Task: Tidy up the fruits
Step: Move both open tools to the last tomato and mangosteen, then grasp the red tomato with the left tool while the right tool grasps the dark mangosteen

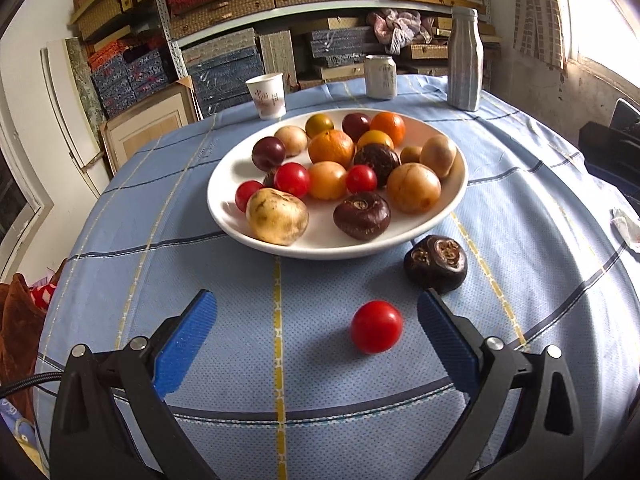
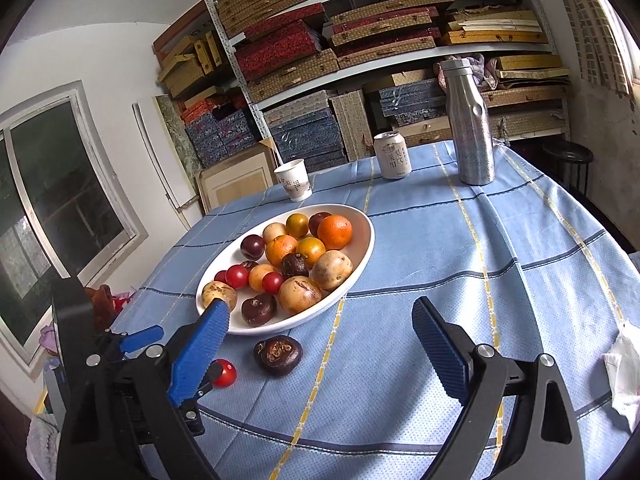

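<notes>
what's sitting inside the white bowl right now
The white bowl holds oranges, red cherry tomatoes, dark plums, potatoes and water chestnuts. Whatever lies beneath the pile is covered.

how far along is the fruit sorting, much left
Mostly done: the white plate already holds a heap of fruit. Nothing is in hand; the left gripper and right gripper are both open. Left: the red tomato between the left fingers and the dark water chestnut on the cloth.

Before me the tabletop point(image 2: 440, 248) wears a blue checked cloth. Behind it, white metal shelves point(image 2: 360, 64) hold stacked woven and patterned boxes. A dark window point(image 2: 60, 184) is in the white wall; daylight enters from another window point(image 1: 600, 12).
</notes>
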`<state>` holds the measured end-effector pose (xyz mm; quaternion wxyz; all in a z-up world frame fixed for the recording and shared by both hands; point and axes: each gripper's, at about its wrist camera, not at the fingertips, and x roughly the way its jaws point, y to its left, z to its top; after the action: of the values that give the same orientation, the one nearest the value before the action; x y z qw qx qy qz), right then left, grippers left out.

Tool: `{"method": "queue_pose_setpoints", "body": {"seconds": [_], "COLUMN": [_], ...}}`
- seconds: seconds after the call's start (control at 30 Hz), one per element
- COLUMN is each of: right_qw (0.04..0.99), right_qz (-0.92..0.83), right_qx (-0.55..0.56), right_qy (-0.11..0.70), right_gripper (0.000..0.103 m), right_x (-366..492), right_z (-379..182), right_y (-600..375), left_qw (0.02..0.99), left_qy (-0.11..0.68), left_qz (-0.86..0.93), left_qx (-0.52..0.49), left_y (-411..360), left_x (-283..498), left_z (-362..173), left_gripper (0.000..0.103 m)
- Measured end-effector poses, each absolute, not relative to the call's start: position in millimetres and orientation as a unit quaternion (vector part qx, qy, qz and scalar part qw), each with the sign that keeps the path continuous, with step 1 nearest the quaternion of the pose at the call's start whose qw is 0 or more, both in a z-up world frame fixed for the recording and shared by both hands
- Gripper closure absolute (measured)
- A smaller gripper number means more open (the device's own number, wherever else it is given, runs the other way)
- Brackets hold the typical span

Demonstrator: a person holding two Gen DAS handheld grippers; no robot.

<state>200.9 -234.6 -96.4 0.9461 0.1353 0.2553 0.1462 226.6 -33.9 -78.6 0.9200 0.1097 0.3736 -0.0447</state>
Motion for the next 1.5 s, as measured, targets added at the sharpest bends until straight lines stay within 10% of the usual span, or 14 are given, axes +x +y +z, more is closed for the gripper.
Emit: {"method": "queue_pose_setpoints", "body": {"seconds": [0.43, 0.57, 0.8, 1.13, 1.33, 1.5], "right_qw": [0.944, 0.944, 0.939, 0.901, 0.884, 0.892], "right_qz": [0.142, 0.143, 0.152, 0.201, 0.201, 0.210], "right_qx": [0.135, 0.135, 0.127, 0.016, -0.043, -0.026], "right_qy": [0.264, 0.265, 0.281, 0.385, 0.419, 0.399], "right_gripper": [0.009, 0.009, 0.009, 0.020, 0.055, 0.056], "right_x": [204, 203, 207, 242, 257, 251], "right_z": [-100, -101, -106, -140, -156, -150], "right_y": [-235, -235, -230, -163, -132, -139], "left_qw": [0.917, 0.904, 0.885, 0.908, 0.912, 0.913], "left_qy": [0.377, 0.400, 0.431, 0.402, 0.402, 0.398], "left_qz": [-0.068, -0.104, -0.155, -0.095, -0.079, -0.081], "left_qx": [0.112, 0.106, 0.088, 0.071, 0.030, 0.031], "left_y": [-39, -43, -47, -15, 14, 12], "left_x": [229, 234, 239, 234, 240, 240], "left_z": [-82, -89, -99, -76, -70, -65], "left_gripper": [0.007, 0.051, 0.075, 0.075, 0.075, 0.075]}}
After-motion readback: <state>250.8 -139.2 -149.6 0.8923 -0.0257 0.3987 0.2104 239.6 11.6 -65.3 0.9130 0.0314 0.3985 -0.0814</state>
